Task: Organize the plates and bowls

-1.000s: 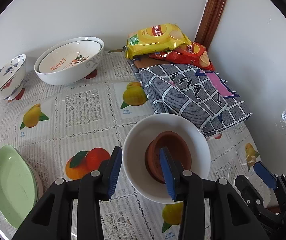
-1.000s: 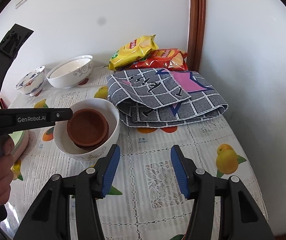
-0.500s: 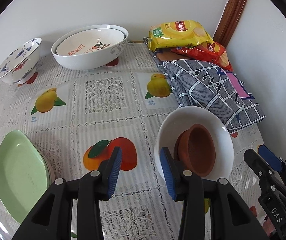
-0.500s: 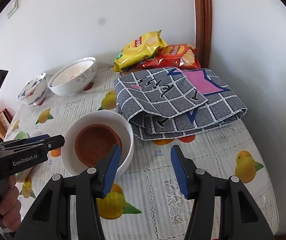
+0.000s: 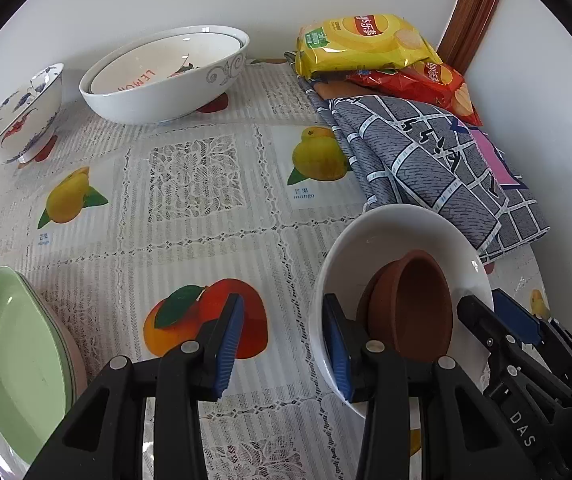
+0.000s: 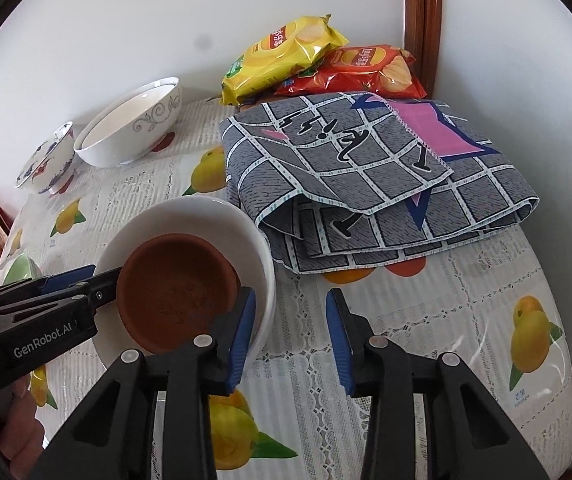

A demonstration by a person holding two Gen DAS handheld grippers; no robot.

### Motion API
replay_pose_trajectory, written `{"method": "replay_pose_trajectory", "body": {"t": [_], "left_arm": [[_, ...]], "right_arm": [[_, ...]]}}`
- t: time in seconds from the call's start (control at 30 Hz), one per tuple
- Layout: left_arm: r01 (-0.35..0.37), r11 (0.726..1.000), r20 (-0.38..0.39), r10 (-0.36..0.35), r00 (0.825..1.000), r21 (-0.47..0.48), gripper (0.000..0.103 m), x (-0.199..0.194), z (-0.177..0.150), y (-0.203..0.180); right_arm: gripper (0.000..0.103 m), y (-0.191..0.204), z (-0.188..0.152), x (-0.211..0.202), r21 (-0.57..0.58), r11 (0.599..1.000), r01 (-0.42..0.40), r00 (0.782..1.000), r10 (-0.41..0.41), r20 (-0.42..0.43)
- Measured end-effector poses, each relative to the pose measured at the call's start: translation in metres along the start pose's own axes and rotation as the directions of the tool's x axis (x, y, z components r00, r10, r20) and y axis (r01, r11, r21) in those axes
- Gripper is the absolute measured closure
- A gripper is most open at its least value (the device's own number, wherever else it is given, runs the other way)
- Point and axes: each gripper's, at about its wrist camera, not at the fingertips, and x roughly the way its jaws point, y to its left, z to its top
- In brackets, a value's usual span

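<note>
Left wrist view is cutting off the green plate [image 5: 9, 352] at the frame's near-left edge; a pinkish rim is peeking out under it, but I can't tell what that is. The white bowl [image 5: 386, 232] is sitting near-right on the tablecloth [image 5: 193, 176], just beside the folded cloth [image 5: 438, 172], w/ the terracotta bowl [image 5: 418, 312] tilting inside it. The left gripper [image 5: 283, 348] is standing fairly narrow, straddling the bowl's left rim w/ pads not pressing. The right gripper [image 5: 494, 314] is closing across the bowl's right rim, not yet pinching it; its body is hiding the bowl's near-right edge. Open cloth is lying between plate and bowl, running to the far nested white bowls [image 5: 157, 96] and blue-patterned bowl [image 5: 17, 120]. Chip bags [image 5: 362, 44] are filling the far-right corner. Only the right wrist view is showing the person's hand [image 6: 17, 440] and the free table to the right of the bowl.
</note>
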Motion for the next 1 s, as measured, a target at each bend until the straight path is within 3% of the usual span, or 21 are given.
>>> {"method": "replay_pose_trajectory", "body": {"t": [0.17, 0.3, 0.43, 0.57, 0.87, 1.0], "left_arm": [[-0.009, 1.0, -0.009, 0.009, 1.0, 0.004, 0.065, 0.007, 0.002, -0.002], [-0.008, 1.0, -0.025, 0.008, 1.0, 0.011, 0.063, 0.013, 0.001, -0.002], [0.001, 1.0, -0.024, -0.001, 1.0, 0.015, 0.063, 0.017, 0.002, -0.003], [0.006, 1.0, -0.01, -0.005, 1.0, 0.027, 0.063, 0.017, 0.001, -0.003], [0.041, 0.999, 0.003, -0.041, 0.999, 0.005, 0.067, 0.017, -0.001, -0.001], [0.06, 0.998, 0.01, -0.06, 0.998, -0.001, 0.072, 0.018, -0.003, -0.001]], "right_arm": [[0.065, 0.002, 0.004, 0.009, -0.006, 1.0, 0.024, 0.999, -0.024, -0.042], [0.055, 0.002, 0.007, 0.017, -0.013, 0.998, 0.064, 0.996, -0.065, -0.068], [0.052, -0.001, 0.008, 0.022, -0.013, 0.998, 0.065, 0.995, -0.066, -0.079], [0.041, -0.007, 0.011, 0.024, -0.009, 0.997, 0.072, 0.994, -0.072, -0.08], [0.042, -0.012, 0.01, 0.025, 0.017, 1.0, 0.026, 0.998, -0.025, -0.062], [0.053, -0.011, 0.01, 0.024, 0.046, 0.999, -0.01, 0.998, 0.013, -0.065]]}}
